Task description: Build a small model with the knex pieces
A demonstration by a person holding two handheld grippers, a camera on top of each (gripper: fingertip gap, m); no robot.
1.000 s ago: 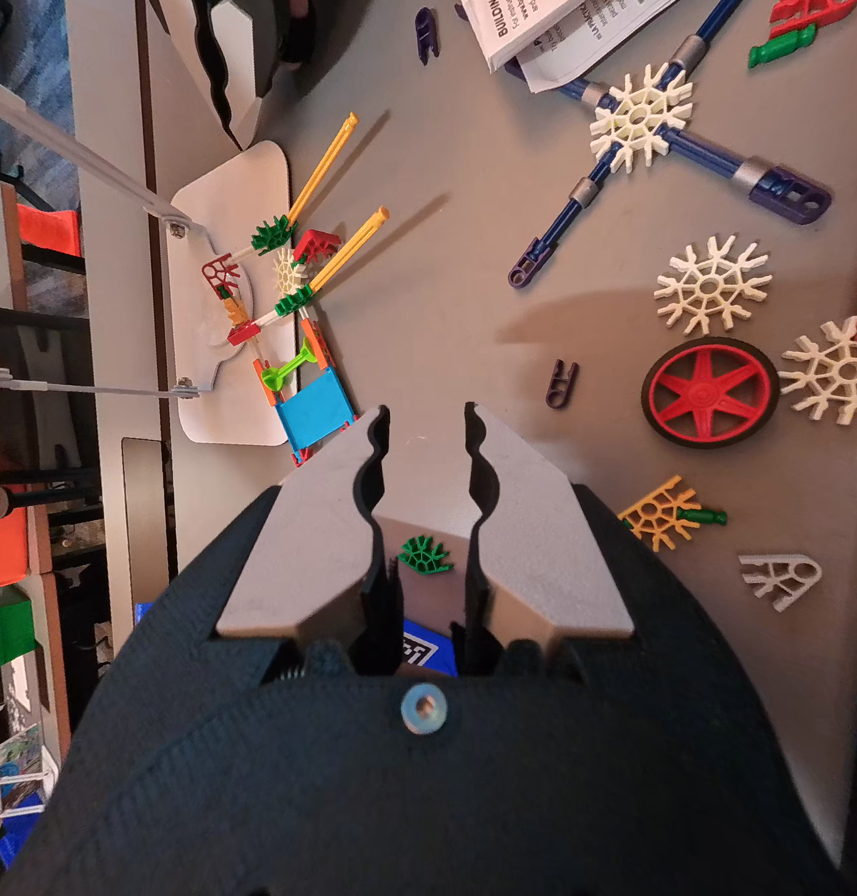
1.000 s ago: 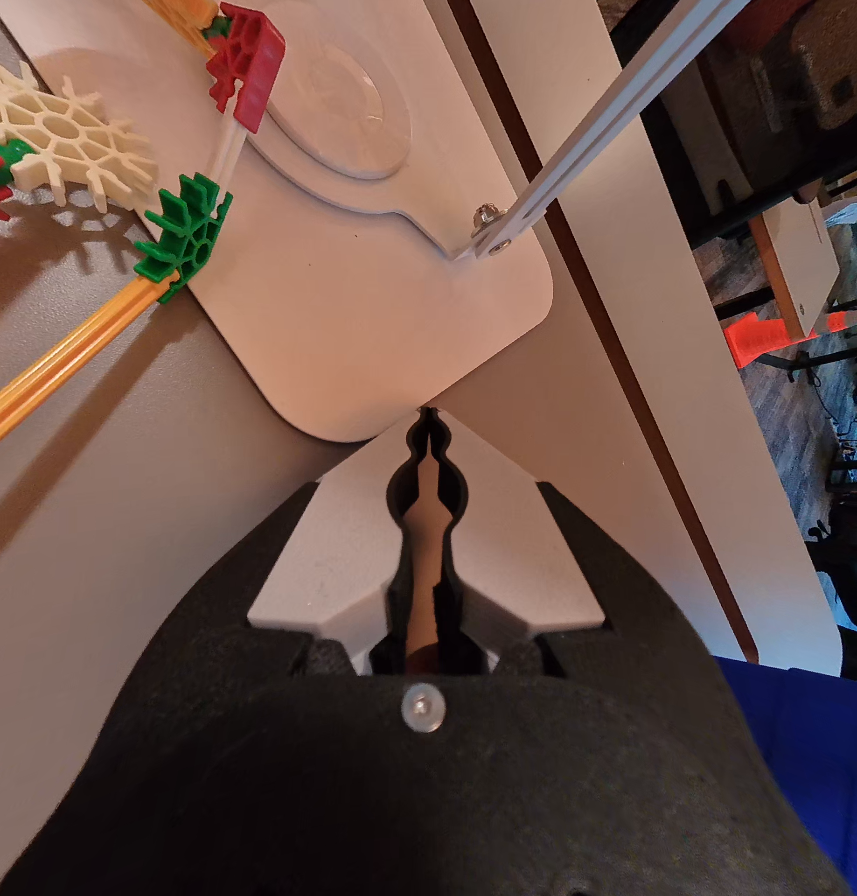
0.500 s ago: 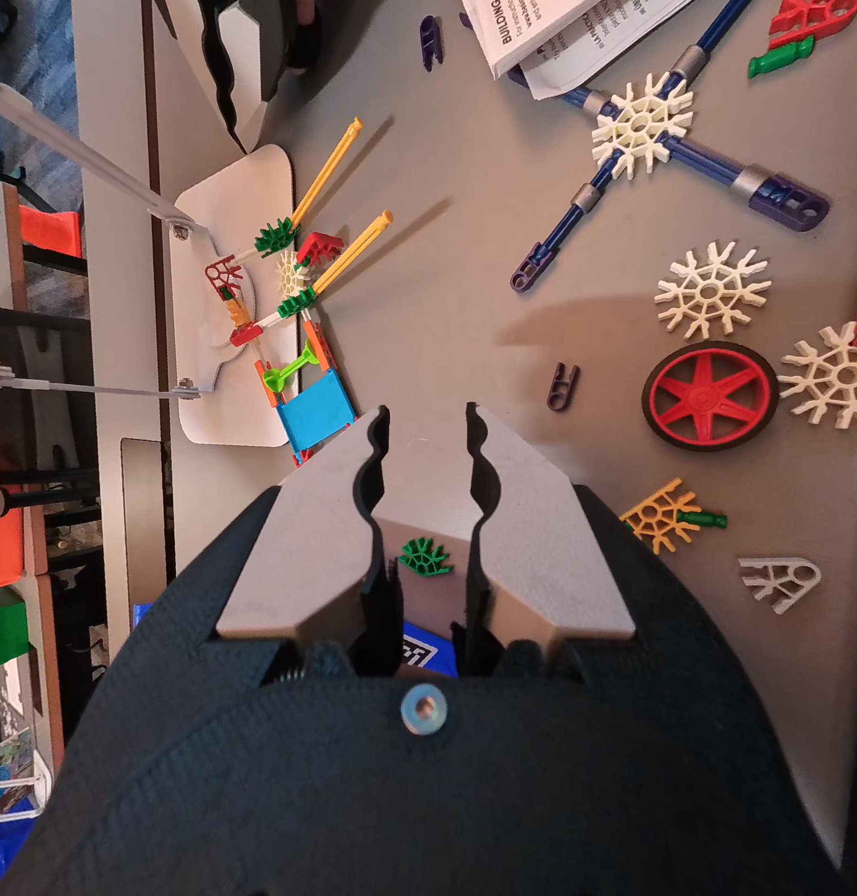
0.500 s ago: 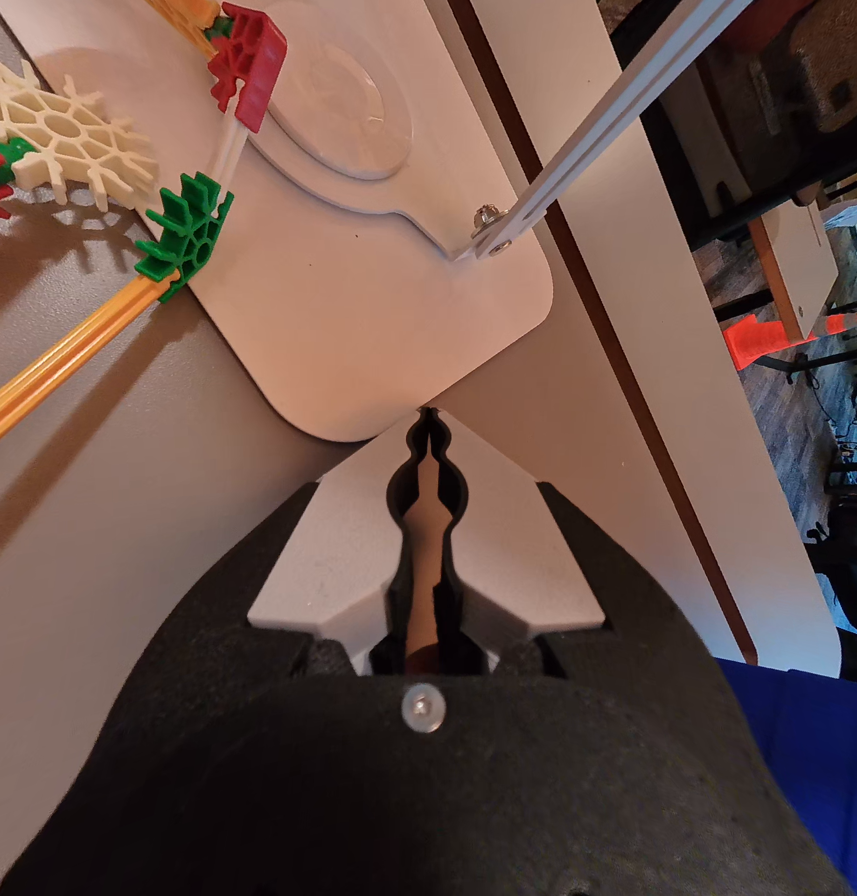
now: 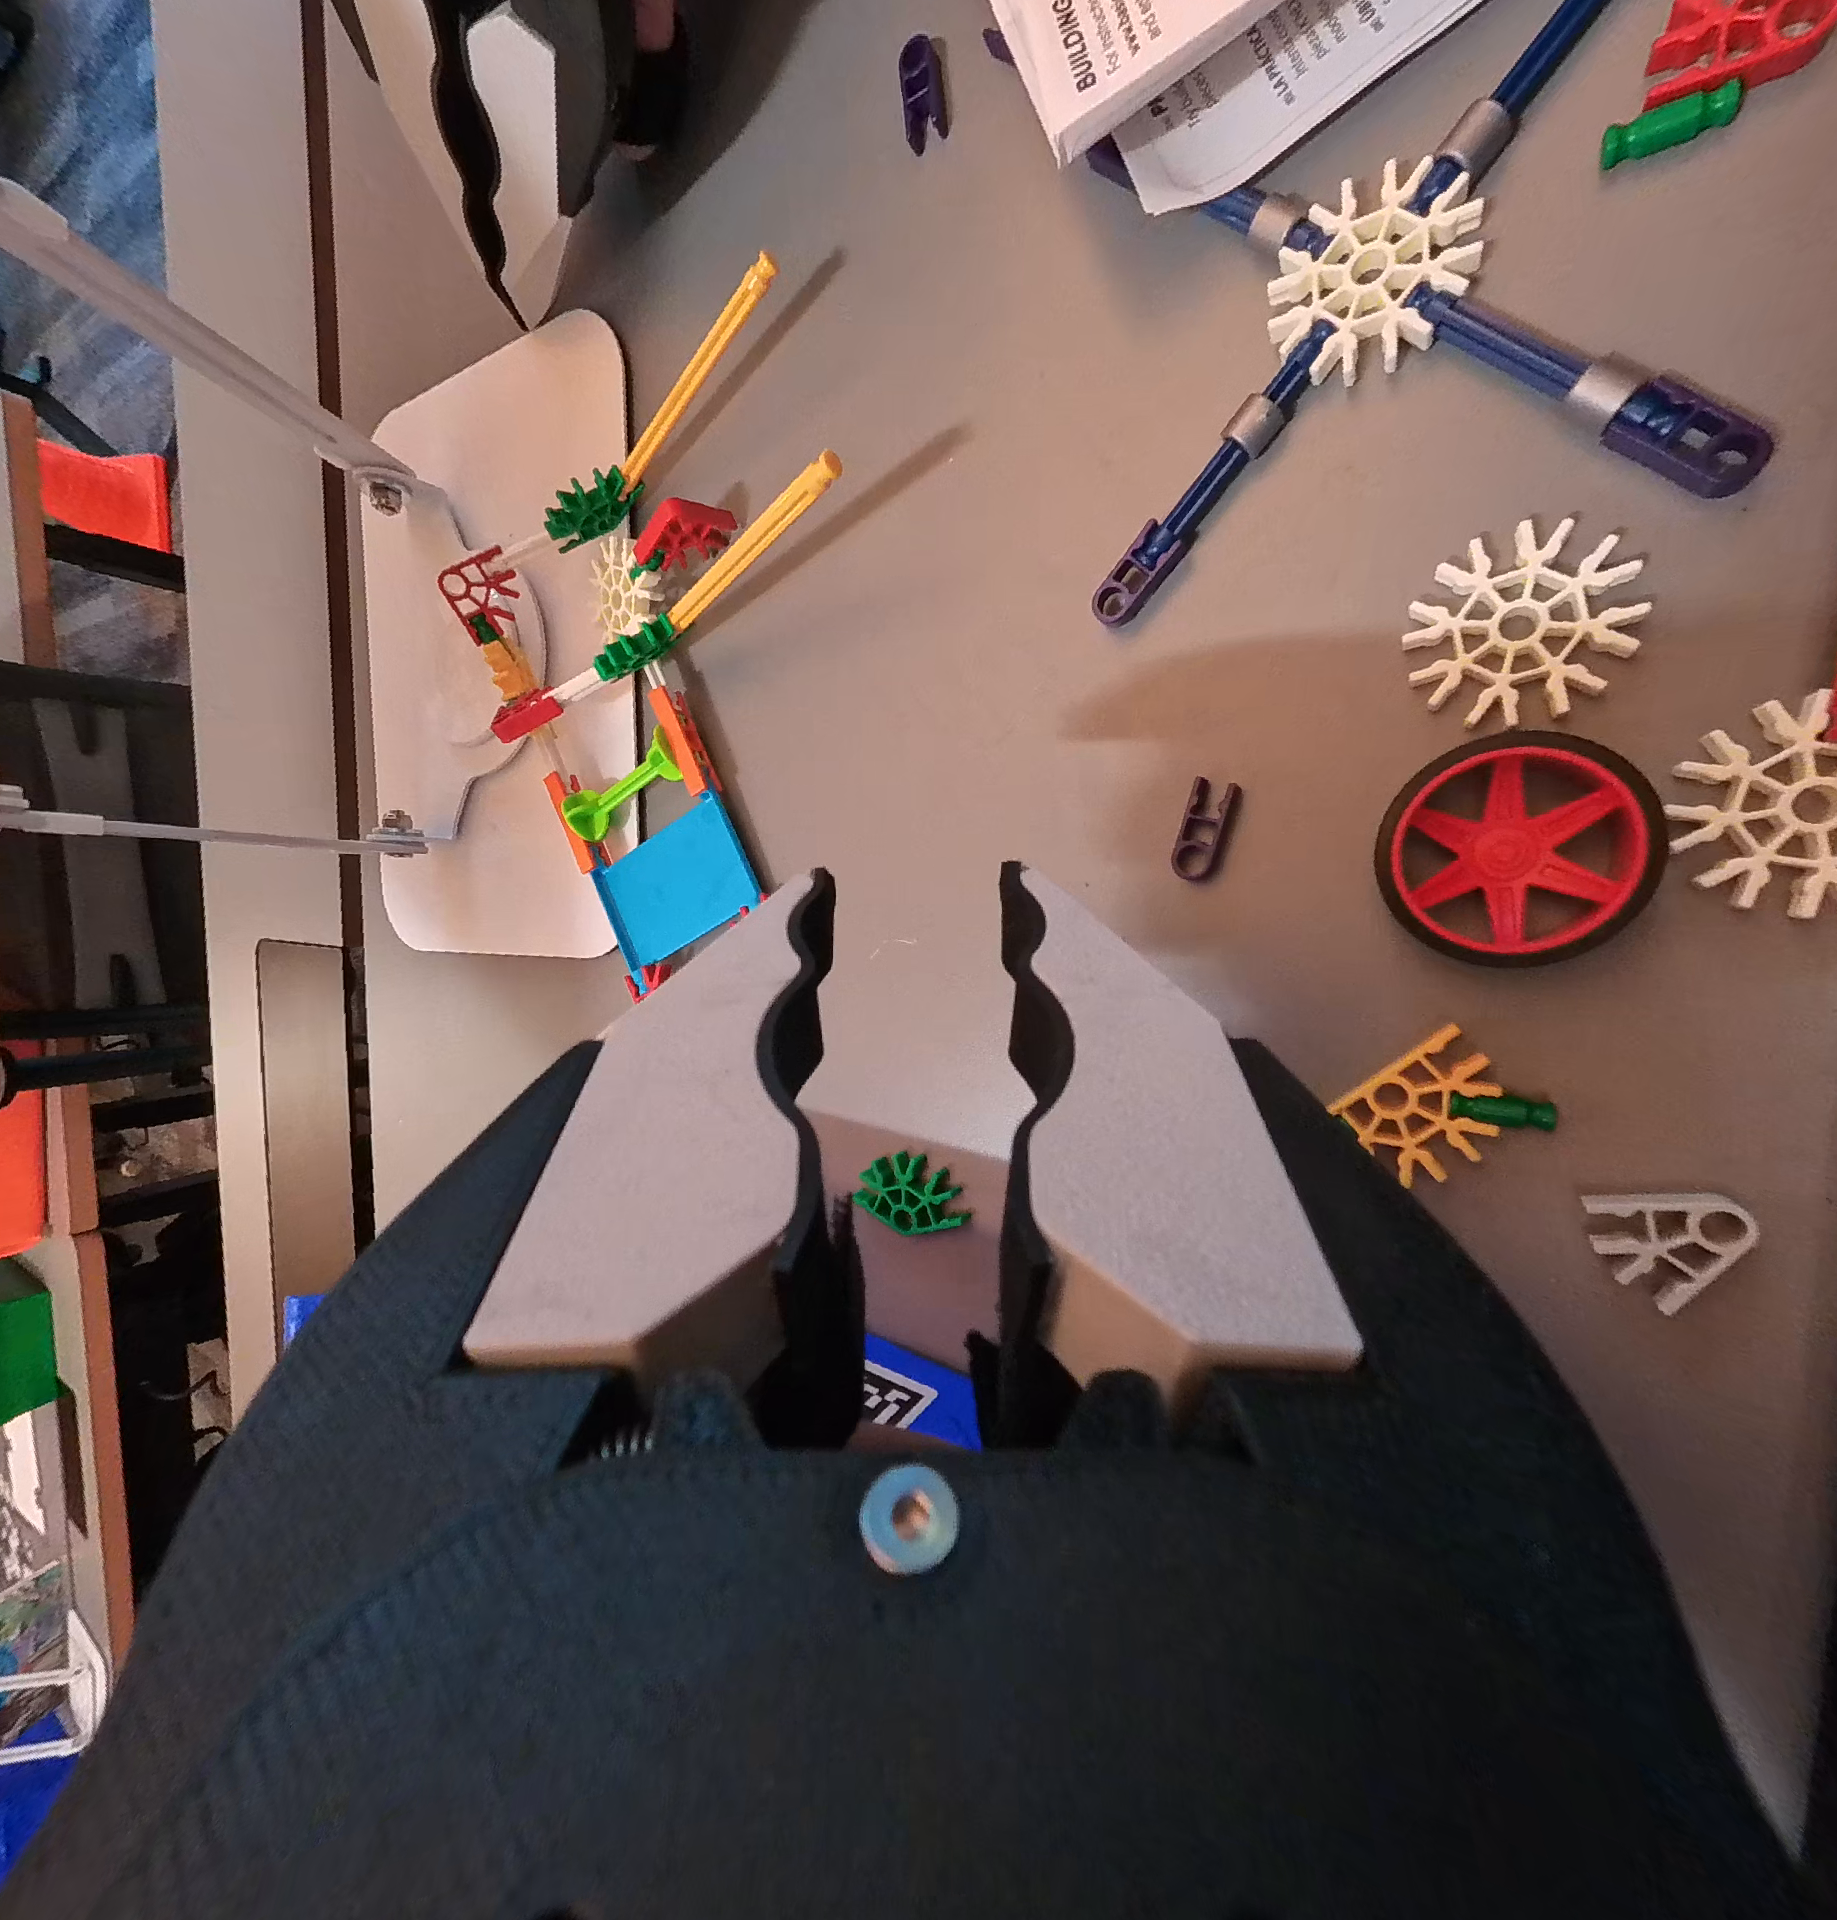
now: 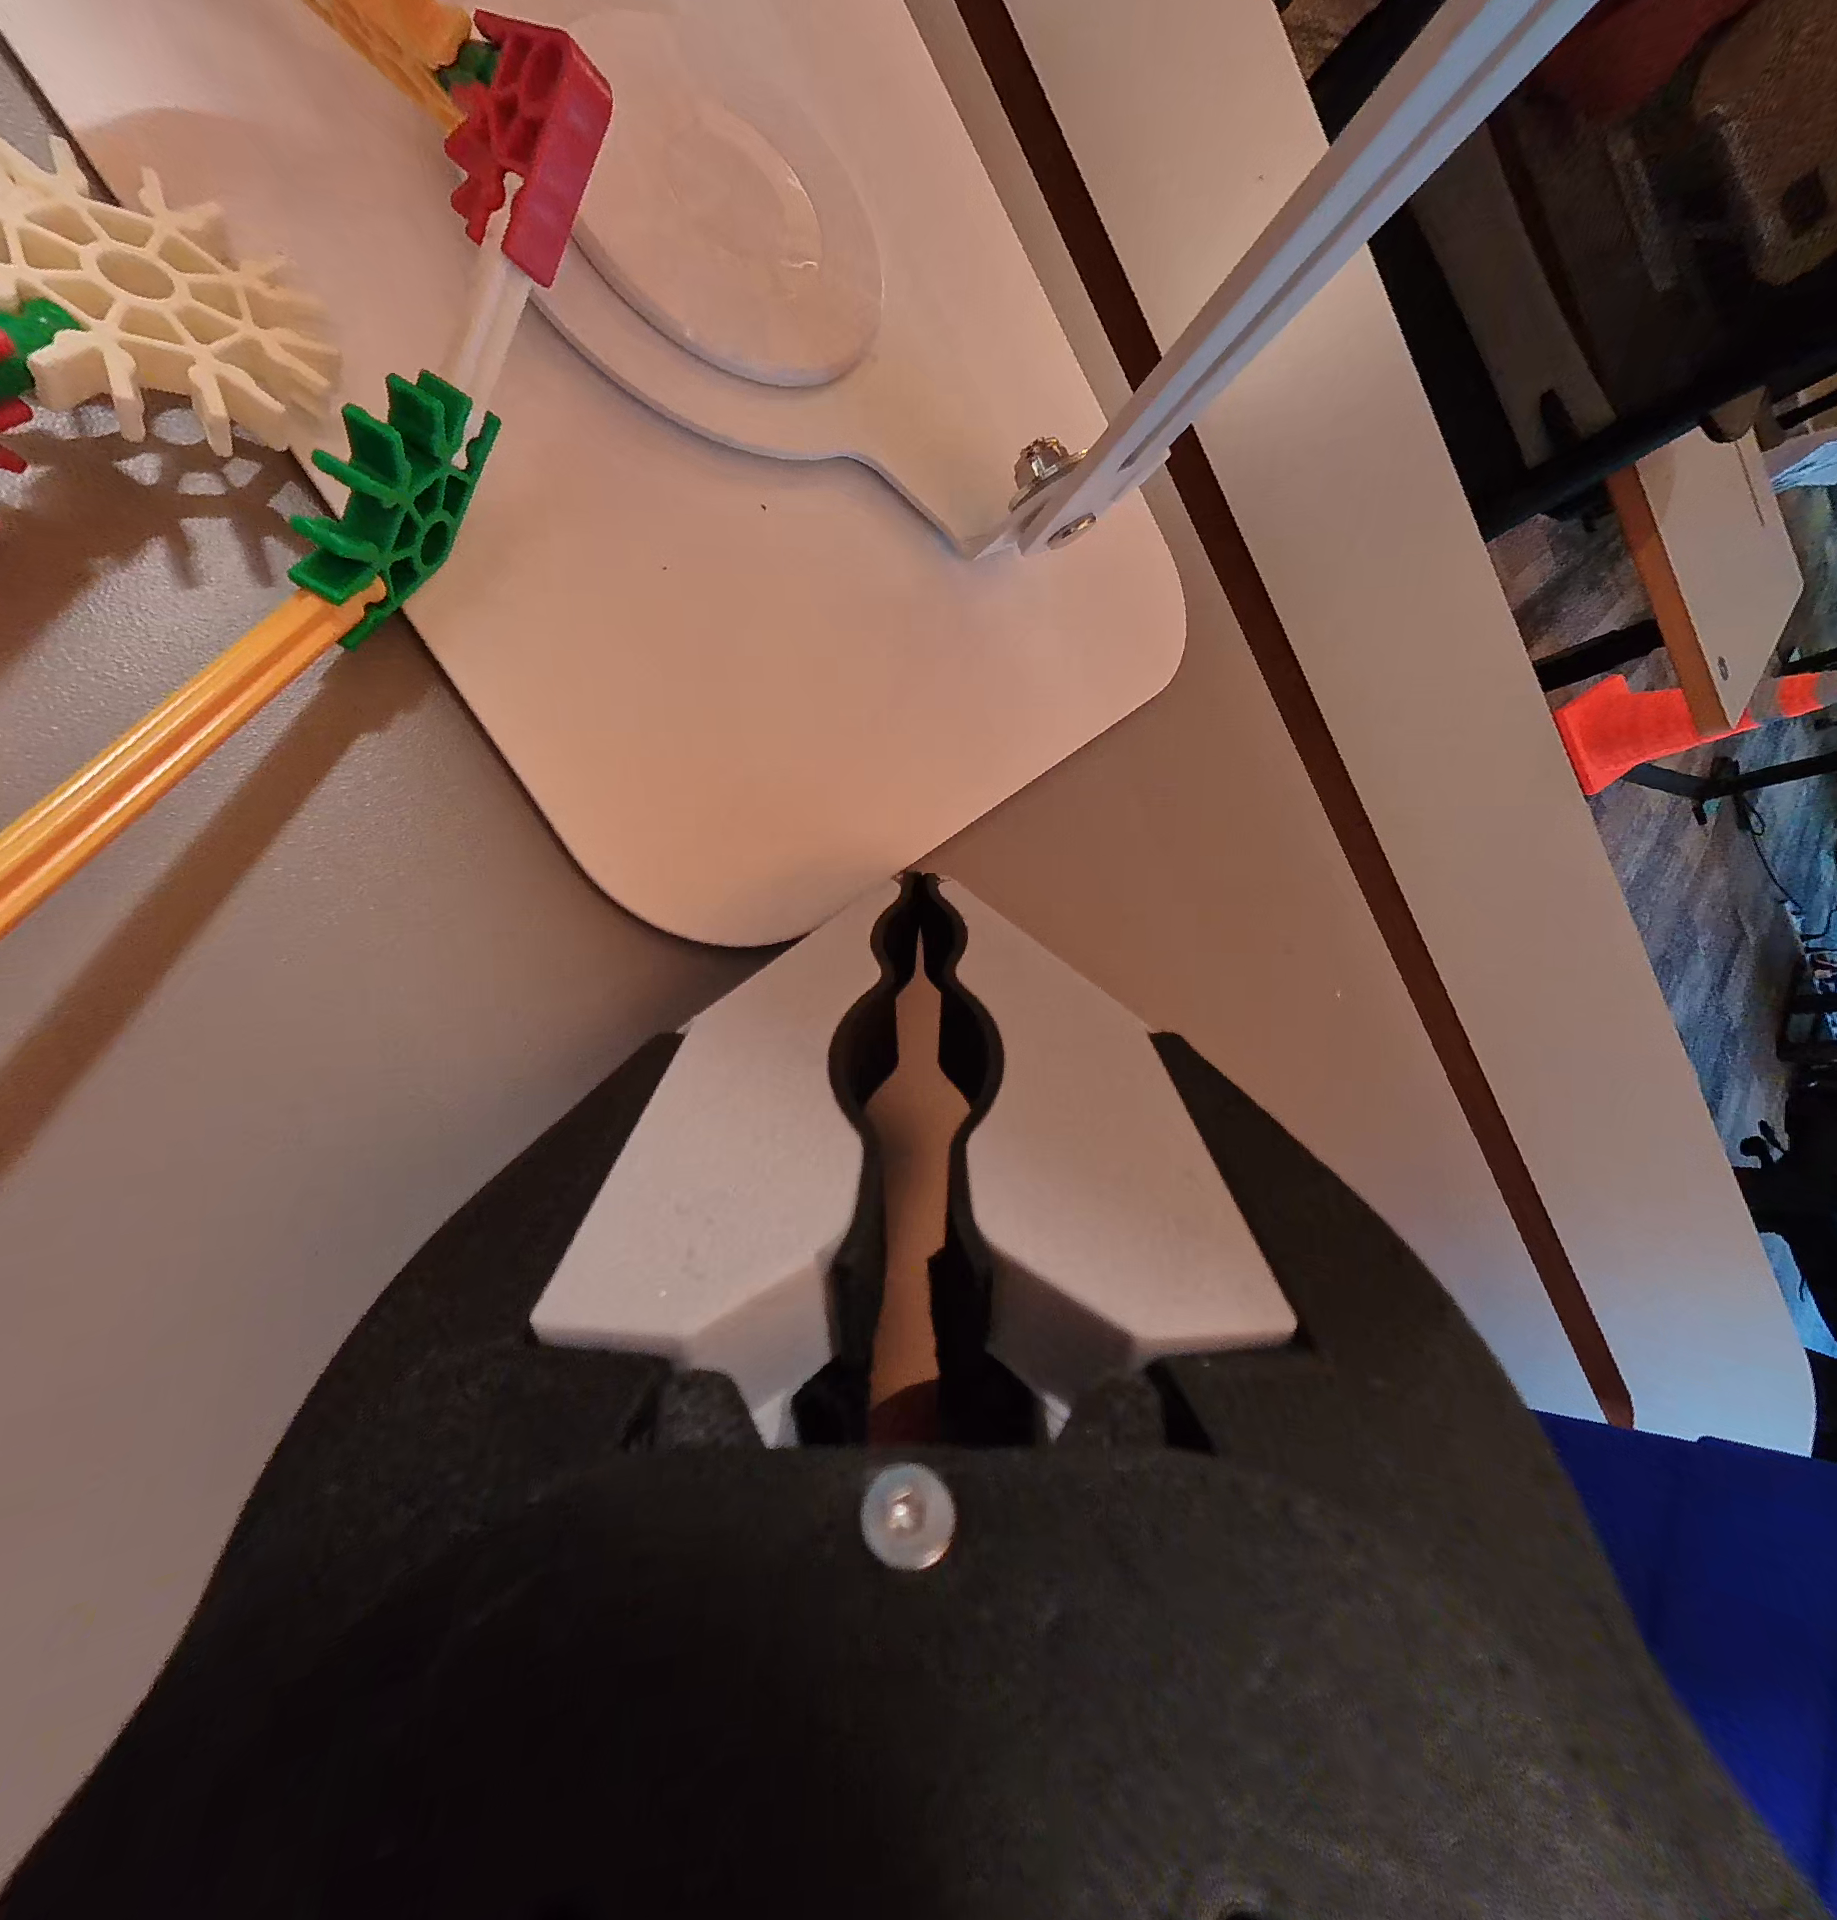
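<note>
My left gripper [image 5: 916, 883] is open and empty above the grey table. A small green connector [image 5: 909, 1195] lies on the table below and between its fingers. A small toy build of rods and connectors [image 5: 623, 665], with a blue panel [image 5: 675, 894] and two yellow rods, lies just ahead to the left, partly on a white base plate [image 5: 498, 727]. My right gripper [image 6: 919, 883] is shut and empty, its tips at the corner of the white base plate [image 6: 789, 675]. It also shows at the top of the left wrist view [image 5: 519, 135]. The build's green connector [image 6: 405, 509] and yellow rod [image 6: 145, 748] show at left.
Loose parts lie to the right: a red wheel [image 5: 1522, 847], white snowflake connectors [image 5: 1527, 623], a blue rod cross [image 5: 1376, 270], purple clips [image 5: 1205, 831], a yellow connector [image 5: 1413, 1101], a grey connector [image 5: 1672, 1242]. A paper booklet [image 5: 1205, 73] lies at top. The table edge [image 5: 322, 520] runs along the left. The tips of one gripper are about 30 centimeters away from the tips of the other. To the red wheel [image 5: 1522, 847]: left tips about 9 centimeters, right tips about 35 centimeters.
The left gripper has drifted back slightly, so the scene sits a little farther off. The right gripper has not moved.
</note>
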